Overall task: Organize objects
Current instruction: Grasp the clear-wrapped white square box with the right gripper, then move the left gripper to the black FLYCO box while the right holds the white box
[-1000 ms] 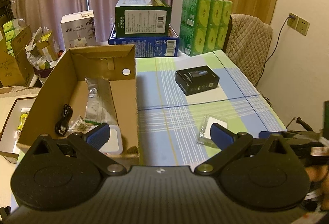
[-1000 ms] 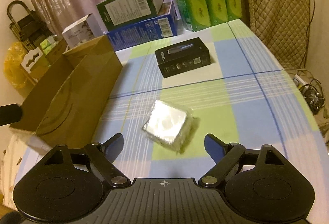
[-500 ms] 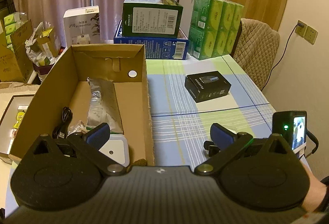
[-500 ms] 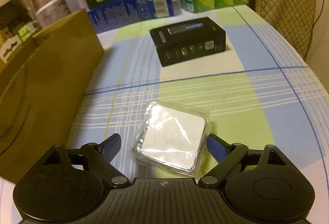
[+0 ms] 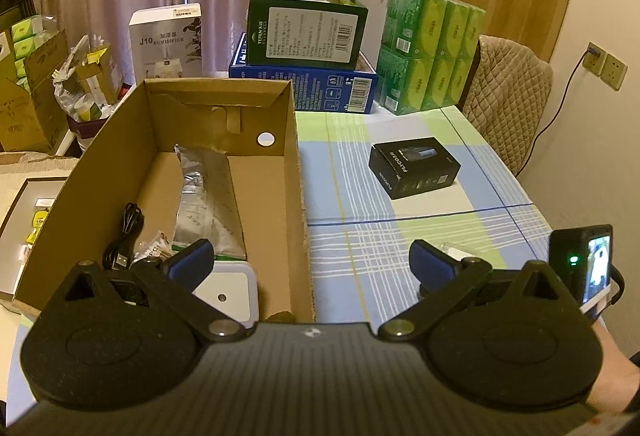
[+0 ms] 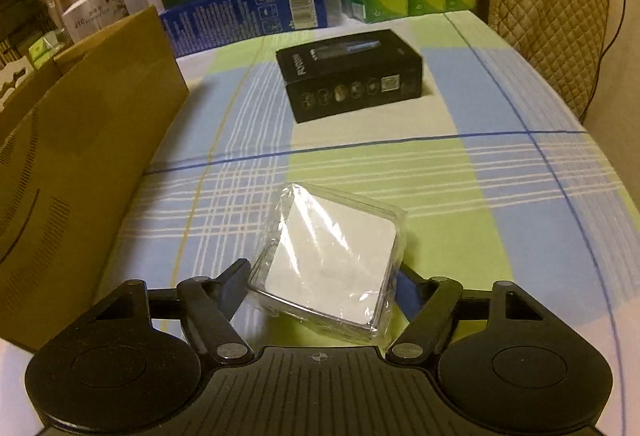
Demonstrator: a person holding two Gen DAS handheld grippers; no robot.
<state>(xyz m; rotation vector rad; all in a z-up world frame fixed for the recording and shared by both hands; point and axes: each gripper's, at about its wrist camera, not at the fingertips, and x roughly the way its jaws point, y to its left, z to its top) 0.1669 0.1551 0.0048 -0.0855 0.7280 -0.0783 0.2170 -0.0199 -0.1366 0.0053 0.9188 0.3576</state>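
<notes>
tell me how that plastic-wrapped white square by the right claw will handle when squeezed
The plastic-wrapped white square looks flat and stiff inside, so it should hold shape. Its glossy, loose wrap may slip or crinkle against the right claw. It seems light, likely sliding on the tablecloth if nudged.

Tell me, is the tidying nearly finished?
Partly. The cardboard box already holds a black cable, a silver pouch and a white square item. The right gripper is closing around the plastic-wrapped white pad, which is on the table. The black box waits. The left gripper is open, empty.
</notes>
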